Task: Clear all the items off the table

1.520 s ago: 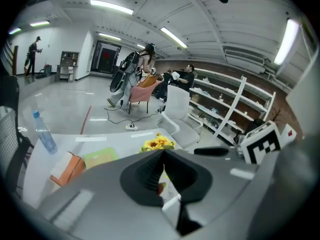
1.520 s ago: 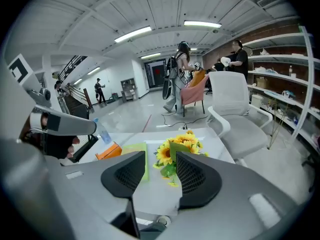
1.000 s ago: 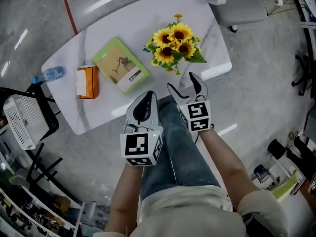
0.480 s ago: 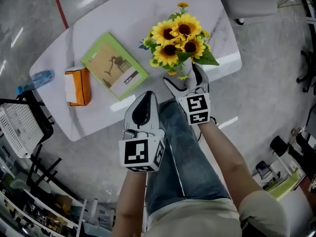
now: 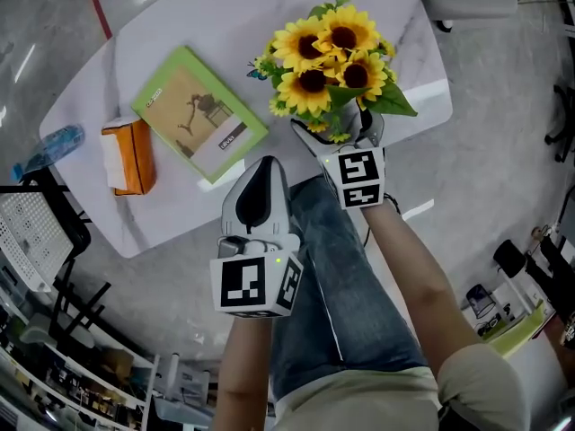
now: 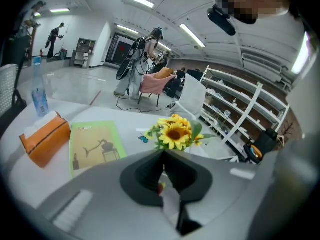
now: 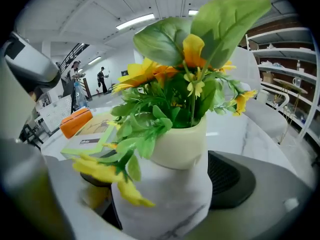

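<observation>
Sunflower pot stands upright at the right end of the white marble bench in the head view, its yellow blooms and green leaves hiding the pot itself from above. Left of it a green-bordered book lies flat, cover up, its long axis running from far left to near right. Further left an orange tissue box, white tissue showing, lies with its long axis near to far, and a clear water bottle stands at the bench's left edge. The right tool reaches in under the blooms from the near side, a jaw on either side of the stems. The left tool hangs at the near edge, close to the book's near corner. In the left gripper view the left tool is clenched, jaws together with nothing between them; beyond its tip are the sunflowers, the book to their left with its length running away from the camera, then the tissue box and the upright bottle. In the right gripper view the pot is cream, round and wider at the rim. It stands in the gap of the right tool, whose jaws have just been opening and are released wide, neither pad pressing on it; leaves droop over the left pad.
</observation>
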